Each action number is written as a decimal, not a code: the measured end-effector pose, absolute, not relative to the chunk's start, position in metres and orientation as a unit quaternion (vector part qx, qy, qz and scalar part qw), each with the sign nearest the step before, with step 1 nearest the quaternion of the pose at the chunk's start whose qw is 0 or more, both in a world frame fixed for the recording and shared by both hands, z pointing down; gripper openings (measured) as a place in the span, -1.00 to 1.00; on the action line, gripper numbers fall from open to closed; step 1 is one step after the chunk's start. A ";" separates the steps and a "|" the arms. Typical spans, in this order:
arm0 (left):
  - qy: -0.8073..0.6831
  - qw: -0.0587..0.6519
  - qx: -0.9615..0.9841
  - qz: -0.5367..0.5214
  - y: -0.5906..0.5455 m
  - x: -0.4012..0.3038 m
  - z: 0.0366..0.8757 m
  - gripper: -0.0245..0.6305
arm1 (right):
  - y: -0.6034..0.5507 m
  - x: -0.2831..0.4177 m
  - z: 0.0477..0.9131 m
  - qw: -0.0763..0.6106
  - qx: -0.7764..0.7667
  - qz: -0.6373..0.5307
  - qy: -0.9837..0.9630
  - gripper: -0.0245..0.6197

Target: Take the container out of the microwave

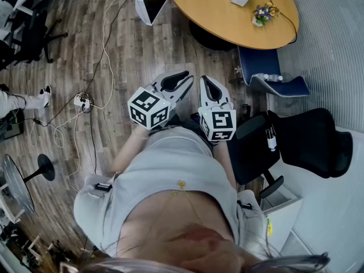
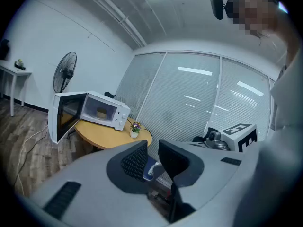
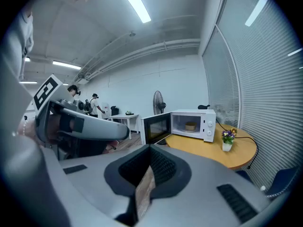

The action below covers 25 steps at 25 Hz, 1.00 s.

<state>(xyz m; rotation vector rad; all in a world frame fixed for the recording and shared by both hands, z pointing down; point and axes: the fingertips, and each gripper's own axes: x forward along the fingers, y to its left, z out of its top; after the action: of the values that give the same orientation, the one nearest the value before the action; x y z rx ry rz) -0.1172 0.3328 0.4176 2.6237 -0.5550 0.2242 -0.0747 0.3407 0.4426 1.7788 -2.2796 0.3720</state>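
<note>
**Head view.** I am holding the left gripper (image 1: pixel 187 81) and the right gripper (image 1: pixel 207 82) side by side in front of the person's torso. Both are pointing toward the round wooden table (image 1: pixel 227 21) and are well apart from it.

**Left gripper view.** Its jaws are standing slightly apart with nothing between them. Only part of a blue chair (image 1: pixel 256 58) is showing through the gap.

**Right gripper view.** Its jaws are meeting at the tips, closed on nothing.
- The white microwave (image 3: pixel 194 123) is sitting on the table, with its door (image 3: pixel 156 128) swung wide open toward the left of this view.
- The container (image 3: pixel 191 125), a small tan round tub, is sitting inside the microwave's lit cavity, and neither gripper is touching it.
- A small potted plant (image 3: pixel 227 137) is standing on the table just beside the microwave's control side.
- A pedestal fan (image 3: pixel 157 100) is standing behind the microwave, near a white wall.

**Floor.** In the head view, cables (image 1: pixel 85 98) are lying on the wood floor (image 1: pixel 131 50) at the left.
</note>
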 end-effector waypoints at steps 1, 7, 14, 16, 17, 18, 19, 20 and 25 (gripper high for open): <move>-0.202 0.222 0.951 0.078 0.336 -0.114 0.416 -0.64 | 0.343 -0.071 0.440 0.108 0.606 0.122 -0.779 -0.87; -0.217 0.218 0.950 0.054 0.353 -0.091 0.404 -0.63 | 0.357 -0.044 0.425 0.087 0.601 0.098 -0.789 -0.86; -0.246 0.214 0.944 0.039 0.372 -0.059 0.397 -0.63 | 0.375 -0.012 0.413 0.088 0.577 0.074 -0.809 -0.59; -0.256 0.212 0.943 0.035 0.376 -0.050 0.397 -0.63 | 0.379 -0.003 0.411 0.084 0.574 0.071 -0.812 -0.59; -0.260 0.211 0.942 0.034 0.378 -0.046 0.397 -0.63 | 0.381 0.002 0.411 0.082 0.572 0.070 -0.813 -0.59; -0.264 0.209 0.941 0.033 0.379 -0.043 0.398 -0.62 | 0.381 0.005 0.412 0.080 0.571 0.070 -0.814 -0.59; -0.268 0.207 0.940 0.032 0.379 -0.040 0.398 -0.62 | 0.382 0.009 0.412 0.078 0.569 0.070 -0.815 -0.59; -0.272 0.207 0.939 0.030 0.379 -0.038 0.399 -0.62 | 0.382 0.011 0.412 0.075 0.568 0.071 -0.816 -0.59; -0.291 0.205 0.934 0.031 0.369 -0.031 0.400 -0.61 | 0.377 0.022 0.413 0.067 0.567 0.078 -0.817 -0.59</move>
<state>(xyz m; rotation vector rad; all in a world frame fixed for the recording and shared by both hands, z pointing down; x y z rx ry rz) -0.0311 0.3691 0.3996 2.6041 -0.8099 0.0867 0.0224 0.3767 0.4134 1.7099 -2.4619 0.2362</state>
